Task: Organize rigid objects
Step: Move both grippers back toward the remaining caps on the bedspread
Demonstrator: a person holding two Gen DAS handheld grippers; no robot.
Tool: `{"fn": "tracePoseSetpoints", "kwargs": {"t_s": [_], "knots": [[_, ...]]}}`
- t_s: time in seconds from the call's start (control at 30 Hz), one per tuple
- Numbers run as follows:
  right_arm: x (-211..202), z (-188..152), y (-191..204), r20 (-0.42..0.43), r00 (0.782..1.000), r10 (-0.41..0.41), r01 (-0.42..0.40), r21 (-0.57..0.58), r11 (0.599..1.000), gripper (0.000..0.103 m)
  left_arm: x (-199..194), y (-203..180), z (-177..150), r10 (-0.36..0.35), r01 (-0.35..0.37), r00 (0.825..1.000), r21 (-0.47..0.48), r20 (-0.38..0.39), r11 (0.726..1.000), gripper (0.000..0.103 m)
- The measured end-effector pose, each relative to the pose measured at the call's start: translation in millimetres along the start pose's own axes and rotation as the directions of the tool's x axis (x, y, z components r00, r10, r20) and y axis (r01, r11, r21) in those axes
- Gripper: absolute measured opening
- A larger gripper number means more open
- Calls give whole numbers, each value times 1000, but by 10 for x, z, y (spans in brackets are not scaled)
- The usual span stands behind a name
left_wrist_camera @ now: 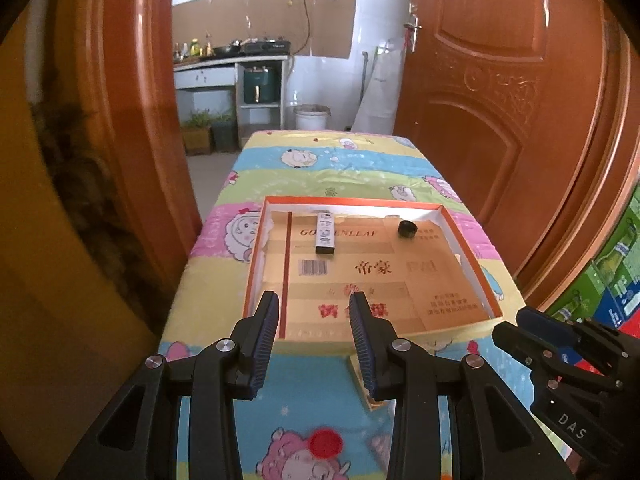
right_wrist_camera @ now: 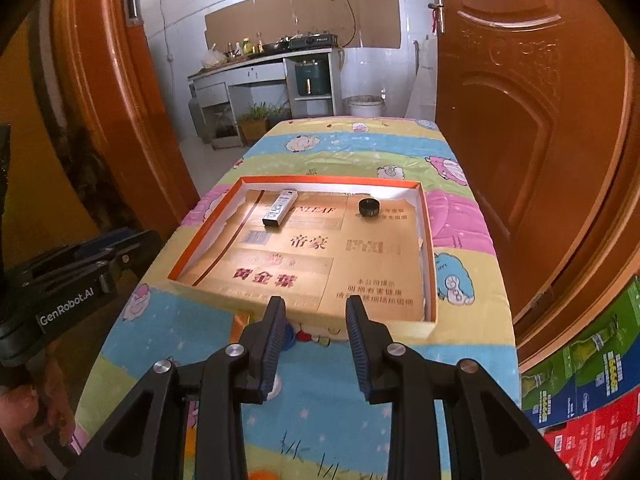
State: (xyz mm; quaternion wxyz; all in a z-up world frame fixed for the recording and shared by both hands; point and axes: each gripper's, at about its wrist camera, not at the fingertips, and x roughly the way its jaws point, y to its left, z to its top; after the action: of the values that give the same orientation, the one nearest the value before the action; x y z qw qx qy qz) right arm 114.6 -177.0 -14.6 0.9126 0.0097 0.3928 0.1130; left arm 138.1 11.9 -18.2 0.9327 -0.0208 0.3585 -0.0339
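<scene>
An orange-rimmed shallow box [left_wrist_camera: 468, 240] [right_wrist_camera: 428, 240] lined with tan cardboard sits on the cartoon-print table. Inside it lie a white rectangular stick [left_wrist_camera: 325, 234] [right_wrist_camera: 280, 207] at the far left and a small black round cap [left_wrist_camera: 407, 229] [right_wrist_camera: 369, 207] at the far right. My left gripper [left_wrist_camera: 314, 300] is open and empty, above the box's near edge. My right gripper [right_wrist_camera: 316, 304] is open and empty, just before the box's near wall. A red round cap [left_wrist_camera: 326, 443] lies on the table below the left gripper. A small tan block [left_wrist_camera: 362, 380] lies by the left gripper's right finger. A blue item [right_wrist_camera: 289, 338] peeks out by the right gripper's left finger.
The table [left_wrist_camera: 320, 168] is narrow, with drops on both sides. Orange wooden doors [left_wrist_camera: 500, 100] stand left and right. Colourful cartons [right_wrist_camera: 592, 380] are stacked at the lower right. A kitchen lies beyond the far table edge. The other gripper's body shows at each view's edge.
</scene>
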Motion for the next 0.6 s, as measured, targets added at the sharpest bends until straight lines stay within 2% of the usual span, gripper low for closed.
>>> {"fn": "tracePoseSetpoints", "kwargs": {"t_s": [0.37,0.6], "knots": [[-315,-425,129,38,999,-19,19,-4,1000,31,-304,3,-356,28,-28,999,26,18,999,38],[-390,-705,213,27,1000,-12,12,-11,1000,31,-416,36,-628,54,-54,998,27,14,998,38]]}}
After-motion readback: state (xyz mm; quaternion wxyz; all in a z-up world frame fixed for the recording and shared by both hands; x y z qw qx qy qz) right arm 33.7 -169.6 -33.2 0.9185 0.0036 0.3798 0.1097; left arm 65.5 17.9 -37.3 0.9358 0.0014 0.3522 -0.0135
